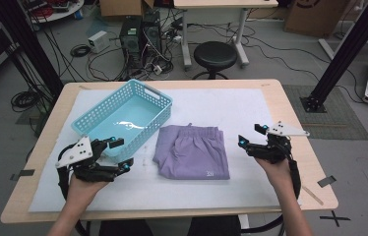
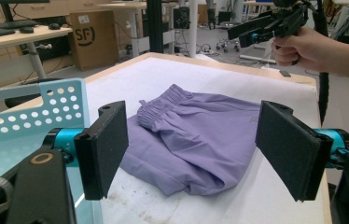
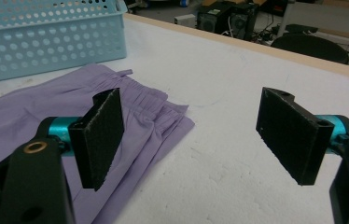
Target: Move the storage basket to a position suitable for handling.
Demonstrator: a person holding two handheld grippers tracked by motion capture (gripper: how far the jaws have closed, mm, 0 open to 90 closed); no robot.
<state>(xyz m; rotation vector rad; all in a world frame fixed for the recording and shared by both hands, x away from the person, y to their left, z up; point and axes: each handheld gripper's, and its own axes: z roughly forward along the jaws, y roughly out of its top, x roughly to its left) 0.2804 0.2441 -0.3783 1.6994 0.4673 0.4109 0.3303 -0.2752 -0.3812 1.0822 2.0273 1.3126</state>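
Note:
Folded purple shorts (image 1: 192,151) lie flat in the middle of the white sheet, waistband toward the far side. My left gripper (image 1: 121,155) is to their left, beside the basket's near corner, jaws wide open with nothing between them. In the left gripper view the shorts (image 2: 200,140) lie ahead between the open pads (image 2: 103,148). My right gripper (image 1: 252,134) hovers to the right of the shorts, open and empty. In the right gripper view the shorts (image 3: 32,116) spread at the left behind the left pad (image 3: 99,135).
A light blue perforated basket (image 1: 148,96) stands at the back left of the sheet, just beyond the shorts; it looks empty. The wooden table edge (image 1: 172,214) runs along the front. A black stool (image 1: 215,55) and computer towers stand on the floor beyond the table.

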